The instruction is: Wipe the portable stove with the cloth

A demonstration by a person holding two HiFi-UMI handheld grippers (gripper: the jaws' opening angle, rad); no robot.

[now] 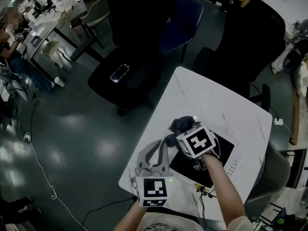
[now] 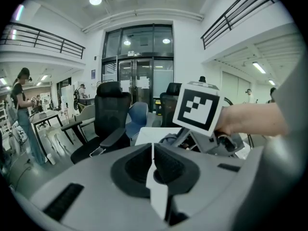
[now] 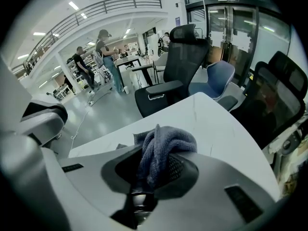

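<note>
Your right gripper [image 3: 156,170] has its jaws clamped on the grey-blue cloth [image 3: 166,141], which bunches up between the pads and spills over their tips. Your left gripper [image 2: 153,160] has its jaws pressed together with nothing between them.

In the head view the portable stove [image 1: 227,153], a black glass top in a white frame, lies on the near right part of the white, faintly veined table [image 1: 211,105]. Your right gripper holds the cloth at the stove's far left corner. No view shows whether the cloth touches the glass. Your left gripper sits at the table's near left edge, just left of the stove and near the right gripper. The far half of the table is bare.

Around the table the floor [image 1: 86,129] is dark, glossy and grey-green, with a white cable [image 1: 43,172] trailing across it at the left. A black office chair [image 1: 139,37] stands beyond the table's far left side with a phone [image 1: 119,73] lying on its seat. A blue chair [image 1: 180,23] stands just behind it and another black chair [image 1: 250,37] at the far right. The left gripper view shows tall glass doors [image 2: 139,81] at the far end of the hall and a railed balcony [image 2: 43,40] above. People [image 3: 103,57] stand at desks far to the left.
</note>
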